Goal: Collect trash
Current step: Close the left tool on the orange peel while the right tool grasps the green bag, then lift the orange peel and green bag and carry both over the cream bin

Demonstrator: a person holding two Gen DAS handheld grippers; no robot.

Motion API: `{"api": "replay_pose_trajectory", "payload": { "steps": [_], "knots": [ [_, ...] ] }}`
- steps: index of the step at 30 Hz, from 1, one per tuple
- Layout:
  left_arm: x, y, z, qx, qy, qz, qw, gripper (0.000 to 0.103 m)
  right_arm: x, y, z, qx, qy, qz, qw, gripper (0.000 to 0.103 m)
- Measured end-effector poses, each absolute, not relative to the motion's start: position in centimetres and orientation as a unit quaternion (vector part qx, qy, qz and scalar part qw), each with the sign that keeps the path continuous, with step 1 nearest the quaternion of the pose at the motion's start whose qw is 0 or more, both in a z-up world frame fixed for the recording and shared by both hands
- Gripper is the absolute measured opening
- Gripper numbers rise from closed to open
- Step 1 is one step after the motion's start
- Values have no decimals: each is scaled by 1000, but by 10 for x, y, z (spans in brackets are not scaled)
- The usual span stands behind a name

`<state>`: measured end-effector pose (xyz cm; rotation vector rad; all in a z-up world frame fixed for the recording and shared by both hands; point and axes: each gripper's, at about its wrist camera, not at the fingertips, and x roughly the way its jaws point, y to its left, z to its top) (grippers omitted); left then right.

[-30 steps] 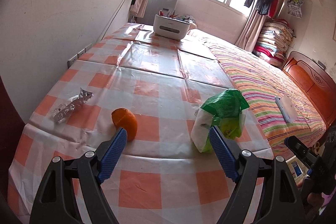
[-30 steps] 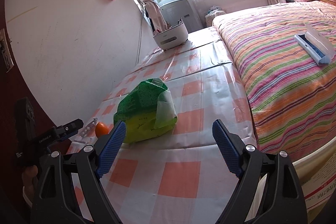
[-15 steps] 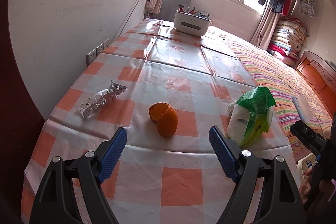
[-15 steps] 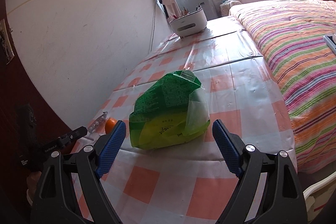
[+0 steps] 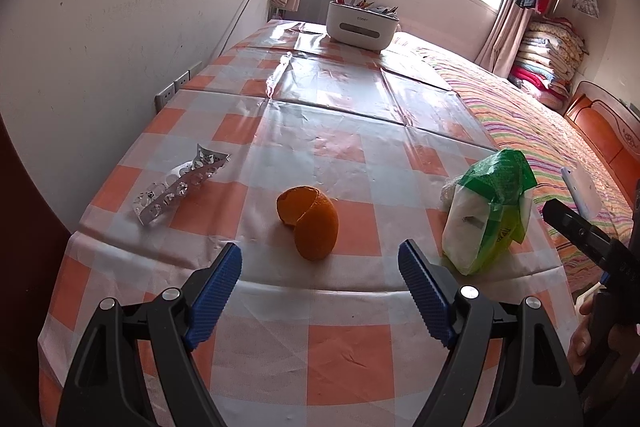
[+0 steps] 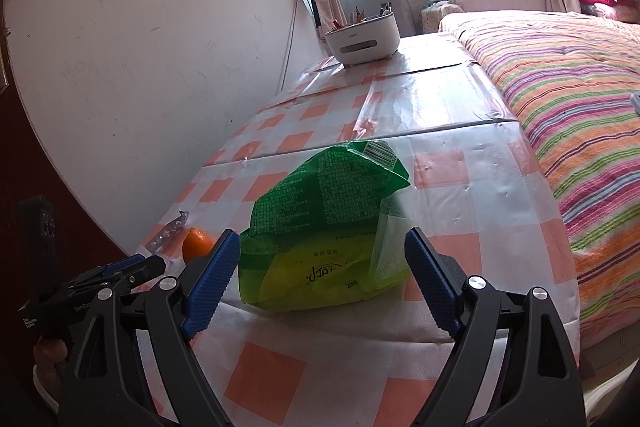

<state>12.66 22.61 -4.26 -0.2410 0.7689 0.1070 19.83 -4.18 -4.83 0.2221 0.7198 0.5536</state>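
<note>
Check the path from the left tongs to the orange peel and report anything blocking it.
Nothing visible blocks it. The left tongs are open, and the orange peel lies straight ahead with only bare tablecloth between. The blister pack and green bag sit off to either side.

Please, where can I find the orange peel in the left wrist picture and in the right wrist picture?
Left wrist view: the orange peel lies near the middle of the picture, on the checked tablecloth, just ahead of the open left hand-held gripper.
Right wrist view: the peel is low at the left, partly hidden behind the right hand-held gripper's left finger.
Shared landmark: the green bag, right of the peel in both views.
</note>
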Motion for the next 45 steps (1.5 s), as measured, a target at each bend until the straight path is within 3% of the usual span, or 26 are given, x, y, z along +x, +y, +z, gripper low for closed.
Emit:
{"api": "replay_pose_trajectory", "payload": {
  "steps": [27, 30, 32, 33, 34, 39, 45],
  "knots": [
    [175, 246, -65, -175, 395, 79, 898, 78, 256, -41, -89, 179, 422, 261, 849, 82],
    [177, 248, -67, -188, 389, 79, 898, 78, 258, -36, -93, 178, 436, 273, 839, 64],
    [177, 247, -68, -187, 389, 78, 899, 78, 259, -32, -97, 178, 447, 287, 828, 43],
    [178, 246, -70, -186, 391, 76, 898, 78, 259, -32, -98, 178, 449, 290, 826, 38],
    [179, 245, -71, -184, 394, 73, 897, 77, 258, -31, -98, 178, 448, 292, 826, 35],
    [182, 237, -80, -160, 409, 64, 896, 32, 248, -30, -90, 169, 426, 303, 836, 26],
    [179, 236, -80, -160, 407, 51, 898, 29, 240, -45, -81, 212, 407, 324, 827, 25]
  ]
}}
